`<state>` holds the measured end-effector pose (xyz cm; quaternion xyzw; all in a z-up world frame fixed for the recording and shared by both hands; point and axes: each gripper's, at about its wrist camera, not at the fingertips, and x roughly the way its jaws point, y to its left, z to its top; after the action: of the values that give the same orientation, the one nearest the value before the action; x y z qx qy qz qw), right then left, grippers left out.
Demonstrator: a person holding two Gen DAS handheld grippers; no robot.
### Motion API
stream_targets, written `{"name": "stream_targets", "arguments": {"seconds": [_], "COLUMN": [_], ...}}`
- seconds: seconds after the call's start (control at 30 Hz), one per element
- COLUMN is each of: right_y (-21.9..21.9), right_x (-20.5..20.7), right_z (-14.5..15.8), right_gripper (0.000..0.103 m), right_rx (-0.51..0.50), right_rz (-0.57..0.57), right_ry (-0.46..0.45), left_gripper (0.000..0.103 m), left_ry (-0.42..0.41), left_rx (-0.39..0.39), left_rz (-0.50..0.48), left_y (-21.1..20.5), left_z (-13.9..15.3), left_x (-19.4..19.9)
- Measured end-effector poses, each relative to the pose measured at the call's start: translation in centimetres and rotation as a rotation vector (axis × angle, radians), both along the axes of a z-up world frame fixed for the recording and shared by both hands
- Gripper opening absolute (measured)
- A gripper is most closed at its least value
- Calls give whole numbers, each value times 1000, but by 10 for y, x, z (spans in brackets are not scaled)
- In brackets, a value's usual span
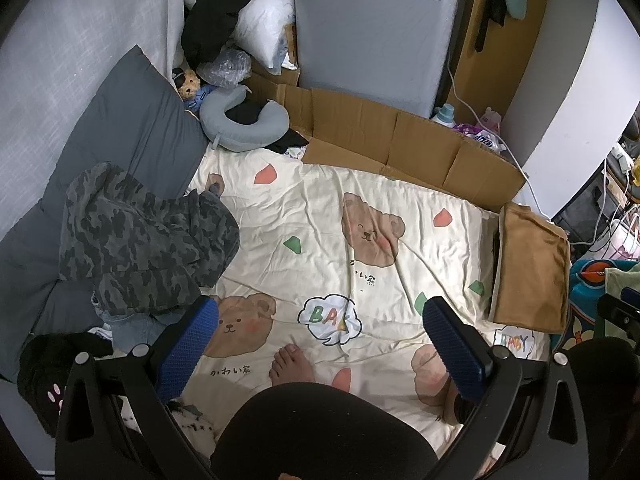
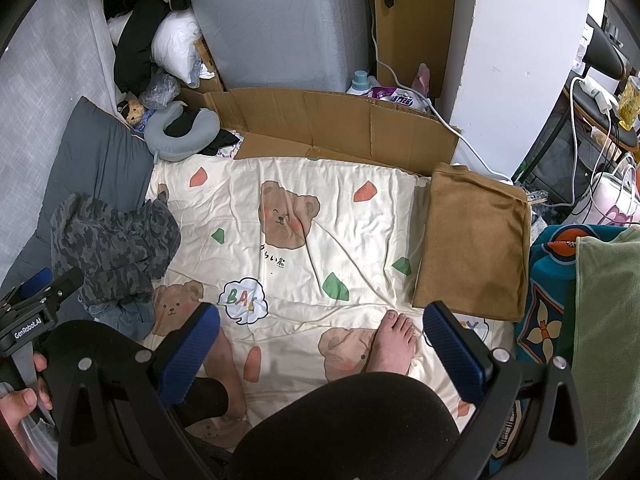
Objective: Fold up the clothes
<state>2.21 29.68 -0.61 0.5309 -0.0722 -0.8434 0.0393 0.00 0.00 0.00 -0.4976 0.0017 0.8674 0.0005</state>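
Nearest the lens, the left gripper (image 1: 320, 350) hangs above the person's black-clad knee (image 1: 320, 432), its blue-padded fingers (image 1: 188, 350) spread wide with nothing between them. The right gripper (image 2: 320, 350) is likewise spread wide and holds nothing, over a bare foot (image 2: 392, 340). Both hover above a cream bedsheet printed with brown bears (image 2: 288, 240). At the sheet's right edge lies a folded tan garment (image 2: 472, 240), flat, its long axis running away from the person. On the left, well apart from it, a crumpled grey camouflage garment (image 1: 140, 236) is heaped partly on a dark grey pillow (image 1: 132, 120). Beyond stands flattened brown cardboard (image 1: 400, 140).
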Motion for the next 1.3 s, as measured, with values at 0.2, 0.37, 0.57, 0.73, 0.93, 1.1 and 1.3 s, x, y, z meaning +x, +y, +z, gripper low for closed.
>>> {"name": "stream_targets", "arguments": {"seconds": [0.2,0.37,0.57,0.73,0.93,1.1,1.3], "right_y": [0,-1,1,0,2,0,1], "right_x": [1,1,1,1,0,0,0], "right_z": [0,0,0,0,-1,0,0], "right_gripper": [102,102,102,102,102,102,102], "right_rx": [-1,1,2,0,-2,-1,-3], "right_rz": [0,0,1,6,8,10,9], "right_ry": [-1,-2,0,0,2,0,0], "left_gripper": [102,102,102,102,102,102,102], "left_ry": [3,3,4,6,9,9,10], "left_rx": [0,2,7,10,11,11,8], "left_rz": [0,1,0,-2,-3,-3,-3], "left_y": [0,0,0,-1,1,0,1], "left_z": [0,1,0,1,2,1,1], "left_x": [0,0,0,1,1,1,2]}}
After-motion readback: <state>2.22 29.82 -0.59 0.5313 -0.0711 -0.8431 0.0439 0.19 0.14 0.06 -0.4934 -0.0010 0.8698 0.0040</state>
